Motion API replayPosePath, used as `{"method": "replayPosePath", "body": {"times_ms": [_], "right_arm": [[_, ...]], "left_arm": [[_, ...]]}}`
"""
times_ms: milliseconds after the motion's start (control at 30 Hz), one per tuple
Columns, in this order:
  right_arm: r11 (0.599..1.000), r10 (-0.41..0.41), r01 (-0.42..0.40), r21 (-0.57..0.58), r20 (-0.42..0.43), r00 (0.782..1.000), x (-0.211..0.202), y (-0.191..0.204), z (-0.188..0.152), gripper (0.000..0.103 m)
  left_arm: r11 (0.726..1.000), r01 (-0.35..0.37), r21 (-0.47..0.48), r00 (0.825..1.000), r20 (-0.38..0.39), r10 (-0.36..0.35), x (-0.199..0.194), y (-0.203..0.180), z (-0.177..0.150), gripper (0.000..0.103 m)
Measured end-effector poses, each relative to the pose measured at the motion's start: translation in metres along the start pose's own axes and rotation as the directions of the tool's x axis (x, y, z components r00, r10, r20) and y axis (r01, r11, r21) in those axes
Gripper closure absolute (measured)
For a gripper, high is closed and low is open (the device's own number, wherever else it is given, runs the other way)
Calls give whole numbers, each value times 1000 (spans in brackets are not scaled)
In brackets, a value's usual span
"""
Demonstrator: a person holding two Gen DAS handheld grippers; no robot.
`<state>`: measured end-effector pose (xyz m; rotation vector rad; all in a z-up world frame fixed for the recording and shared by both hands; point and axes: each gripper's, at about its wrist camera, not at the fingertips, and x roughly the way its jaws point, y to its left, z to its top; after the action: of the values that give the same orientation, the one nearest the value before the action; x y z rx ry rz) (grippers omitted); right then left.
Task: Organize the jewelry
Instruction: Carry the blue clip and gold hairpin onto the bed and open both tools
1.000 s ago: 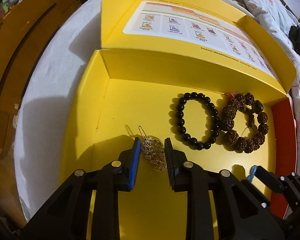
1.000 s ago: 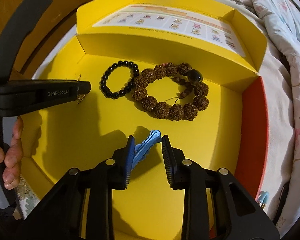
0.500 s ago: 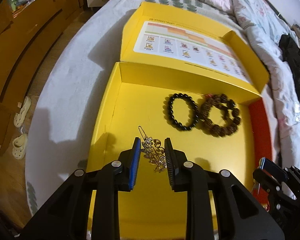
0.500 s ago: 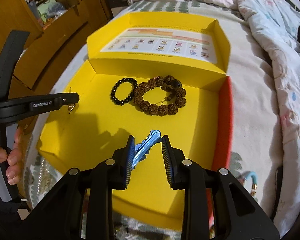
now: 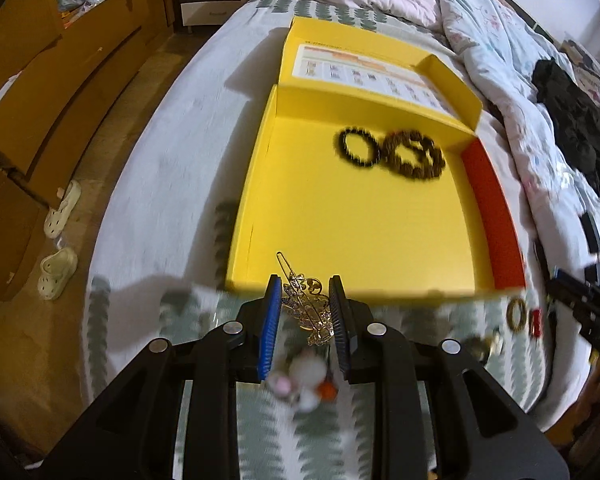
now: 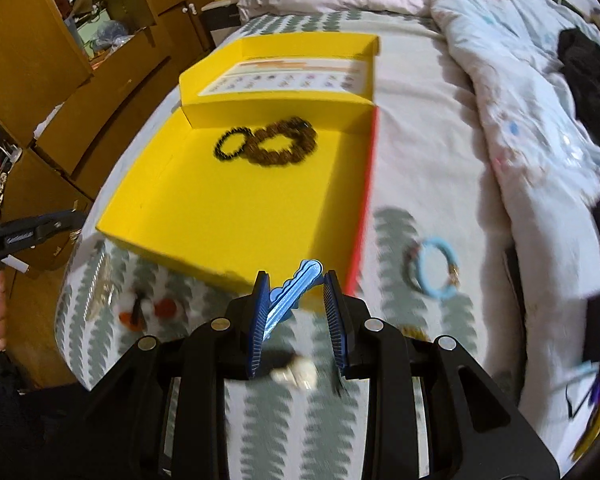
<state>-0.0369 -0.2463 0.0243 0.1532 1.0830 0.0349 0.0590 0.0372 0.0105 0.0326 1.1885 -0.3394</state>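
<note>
1. The left claw (image 5: 305, 312) clamps a gold hair clip (image 5: 307, 307), held above the bed (image 5: 148, 208) just short of the near wall of the yellow box (image 5: 340, 236).
2. The right claw (image 6: 296, 300) grips a blue hair clip (image 6: 296, 288) near the box's front right corner.
3. A black bead bracelet (image 5: 359, 148) and a brown bead bracelet (image 5: 414, 156) lie touching by the far wall; the rest of the box floor is bare.
4. Only the right view shows a light blue bracelet (image 6: 436, 272) on the bedspread, right of the red edge (image 6: 364, 216).
</note>
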Motion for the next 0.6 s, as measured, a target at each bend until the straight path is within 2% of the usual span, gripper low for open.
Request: {"method": "replayPosePath", "body": {"times_ms": [300,400,600], "right_arm": [[998,-30,33,48,-48,998,-6,-30,-69,74],[997,-33,37,62,-64,997,-3,-37,-84,74],[994,-60,69,85,-106,993,7,-54,-103,74]], "left_arm": [[998,-30,-56,999,12,31,-11,38,-40,78],[994,-67,-89,998,2,68,-2,59,-43,78],[984,-95,-148,995,-46,89,24,92,-37,78]]}}
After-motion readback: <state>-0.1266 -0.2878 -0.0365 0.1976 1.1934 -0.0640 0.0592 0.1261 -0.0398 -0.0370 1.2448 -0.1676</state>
